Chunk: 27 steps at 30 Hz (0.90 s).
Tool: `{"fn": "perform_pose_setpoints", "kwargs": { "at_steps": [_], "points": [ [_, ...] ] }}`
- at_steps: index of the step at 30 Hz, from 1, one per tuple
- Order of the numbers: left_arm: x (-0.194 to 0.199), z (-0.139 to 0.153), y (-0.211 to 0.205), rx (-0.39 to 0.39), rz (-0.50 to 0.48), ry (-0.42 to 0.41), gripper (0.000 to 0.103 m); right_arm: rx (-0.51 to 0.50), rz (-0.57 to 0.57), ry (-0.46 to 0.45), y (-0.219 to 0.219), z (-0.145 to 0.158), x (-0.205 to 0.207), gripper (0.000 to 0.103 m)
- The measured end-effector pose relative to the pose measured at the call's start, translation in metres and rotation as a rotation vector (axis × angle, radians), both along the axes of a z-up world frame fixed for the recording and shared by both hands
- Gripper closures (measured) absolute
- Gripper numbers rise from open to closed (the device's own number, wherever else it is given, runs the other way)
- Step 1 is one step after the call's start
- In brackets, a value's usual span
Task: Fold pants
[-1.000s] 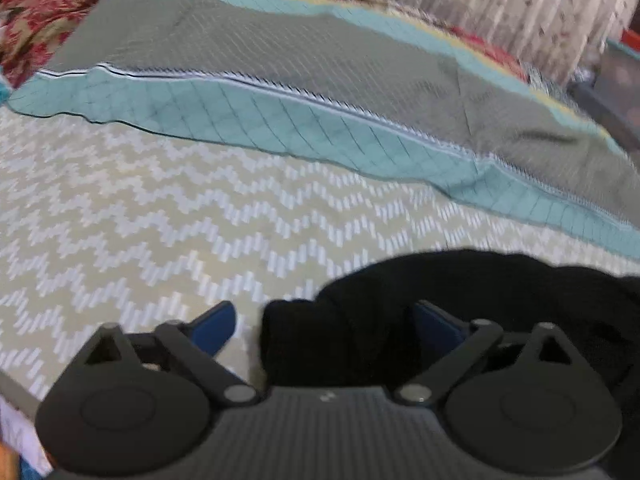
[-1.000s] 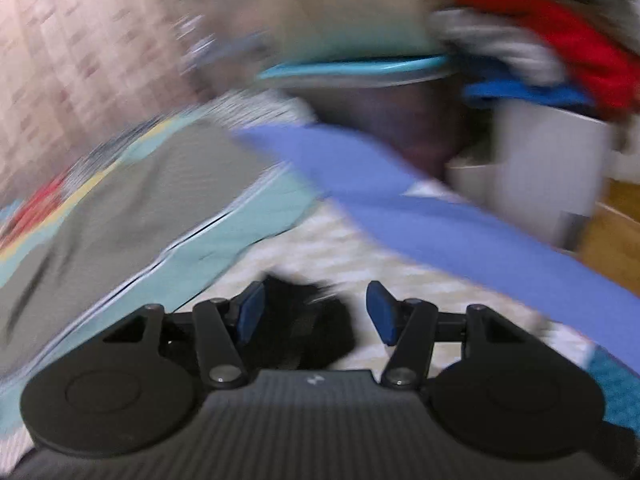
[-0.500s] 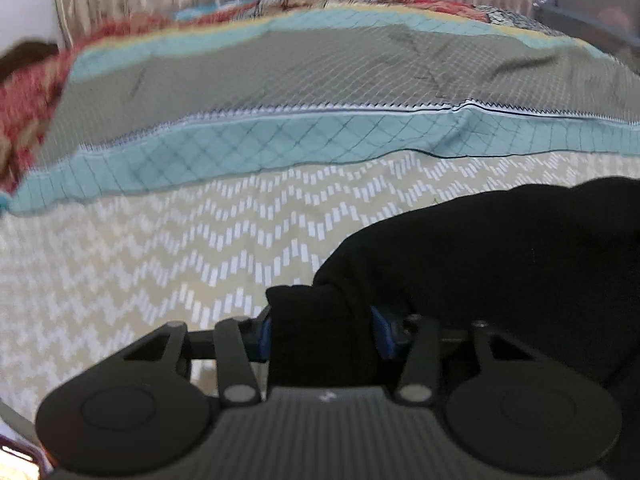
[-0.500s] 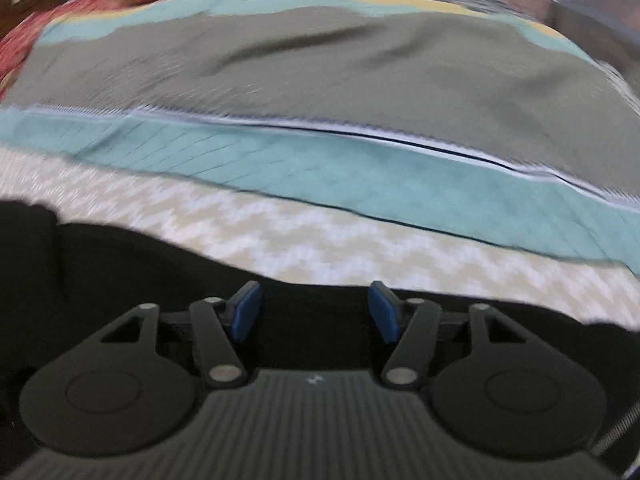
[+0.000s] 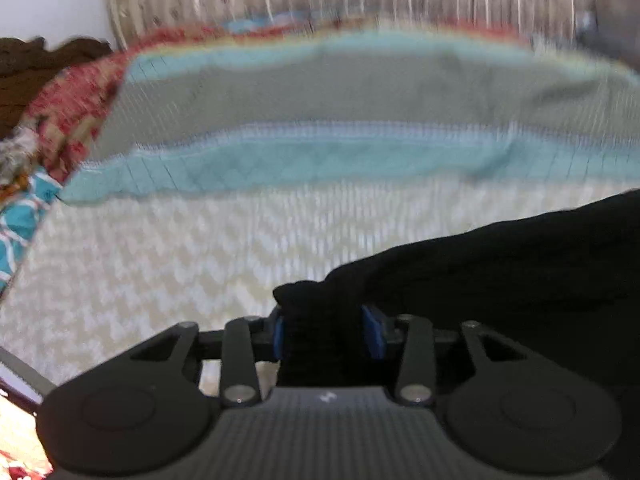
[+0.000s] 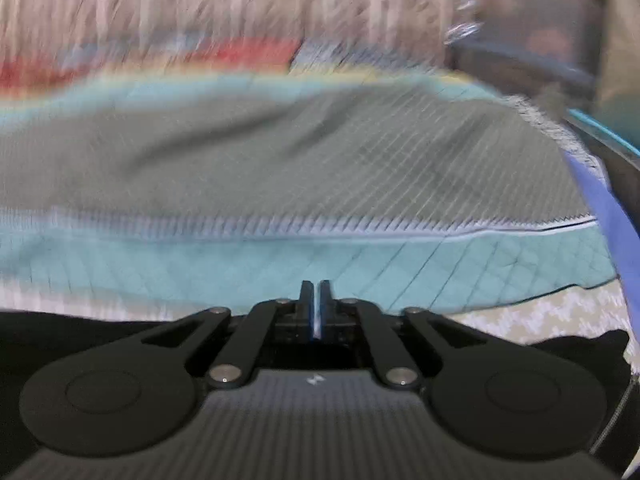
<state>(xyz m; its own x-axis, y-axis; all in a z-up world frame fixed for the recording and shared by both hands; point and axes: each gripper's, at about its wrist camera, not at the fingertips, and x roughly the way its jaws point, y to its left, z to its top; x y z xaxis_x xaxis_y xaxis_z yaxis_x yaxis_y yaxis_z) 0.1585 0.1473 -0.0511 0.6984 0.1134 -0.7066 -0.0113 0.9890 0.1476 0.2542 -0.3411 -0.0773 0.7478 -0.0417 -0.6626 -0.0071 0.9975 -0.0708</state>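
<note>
Sideways: black pants (image 5: 500,272) apparently stretch rightward from left claw (image 5: 326,330).

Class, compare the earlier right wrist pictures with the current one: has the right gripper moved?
Yes. The right gripper swung left, away from the laundry basket, to face the teal quilt border squarely. Its jaws are closing, with black pants beneath them.

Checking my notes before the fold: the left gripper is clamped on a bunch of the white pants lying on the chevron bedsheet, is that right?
Not quite: the pants are black, not white, as the left wrist view shows. The rest stands: the left gripper has a bunch of them between its blue pads, on the chevron bedsheet.
</note>
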Motion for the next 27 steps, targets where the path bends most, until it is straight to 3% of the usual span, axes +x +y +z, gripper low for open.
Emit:
{"fn": "perform_pose_setpoints", "kwargs": {
  "at_steps": [1,3,4,7,9,11,16,18,19,20,22,25,27],
  "points": [
    [0.001,-0.002,0.001,-0.001,0.006,0.004,0.063,0.008,0.004,0.02,-0.004,-0.002,-0.002,0.077],
    [-0.003,0.004,0.004,-0.028,0.003,-0.017,0.06,0.048,-0.053,-0.049,-0.027,0.009,-0.017,0.076],
    [-0.005,0.008,0.007,-0.038,0.002,-0.028,0.054,0.076,-0.106,-0.07,-0.043,0.015,-0.022,0.074],
    [-0.008,0.009,0.009,-0.031,-0.014,-0.035,0.053,0.106,-0.327,-0.098,-0.111,0.035,-0.03,0.072],
    [-0.006,0.006,0.008,-0.017,-0.024,-0.03,0.053,0.123,-0.469,-0.066,-0.151,0.038,-0.03,0.063],
    [-0.006,0.003,0.004,-0.007,-0.025,-0.023,0.053,0.224,-0.593,-0.03,-0.188,0.039,-0.035,0.05],
    [-0.002,-0.004,0.001,-0.002,-0.008,-0.012,0.054,0.318,-0.713,0.083,-0.219,0.01,-0.024,0.041],
    [-0.001,-0.005,0.001,-0.004,-0.007,-0.012,0.056,0.259,-0.718,0.071,-0.213,0.003,-0.024,0.047],
    [-0.001,-0.006,0.0,0.001,-0.009,-0.013,0.056,0.196,-0.719,0.048,-0.205,0.003,-0.029,0.074],
    [-0.002,-0.006,-0.001,0.011,-0.014,-0.014,0.057,0.17,-0.71,0.035,-0.203,0.002,-0.027,0.093],
    [-0.002,-0.007,-0.002,0.028,-0.024,-0.018,0.057,0.213,-0.751,-0.041,-0.209,0.004,-0.03,0.097],
    [-0.001,-0.009,-0.004,0.039,-0.029,-0.014,0.056,0.181,-0.808,-0.183,-0.214,0.015,-0.038,0.098],
    [0.002,-0.011,-0.003,0.038,-0.019,-0.008,0.053,0.175,-0.814,-0.145,-0.218,0.009,-0.035,0.097]
  ]
}}
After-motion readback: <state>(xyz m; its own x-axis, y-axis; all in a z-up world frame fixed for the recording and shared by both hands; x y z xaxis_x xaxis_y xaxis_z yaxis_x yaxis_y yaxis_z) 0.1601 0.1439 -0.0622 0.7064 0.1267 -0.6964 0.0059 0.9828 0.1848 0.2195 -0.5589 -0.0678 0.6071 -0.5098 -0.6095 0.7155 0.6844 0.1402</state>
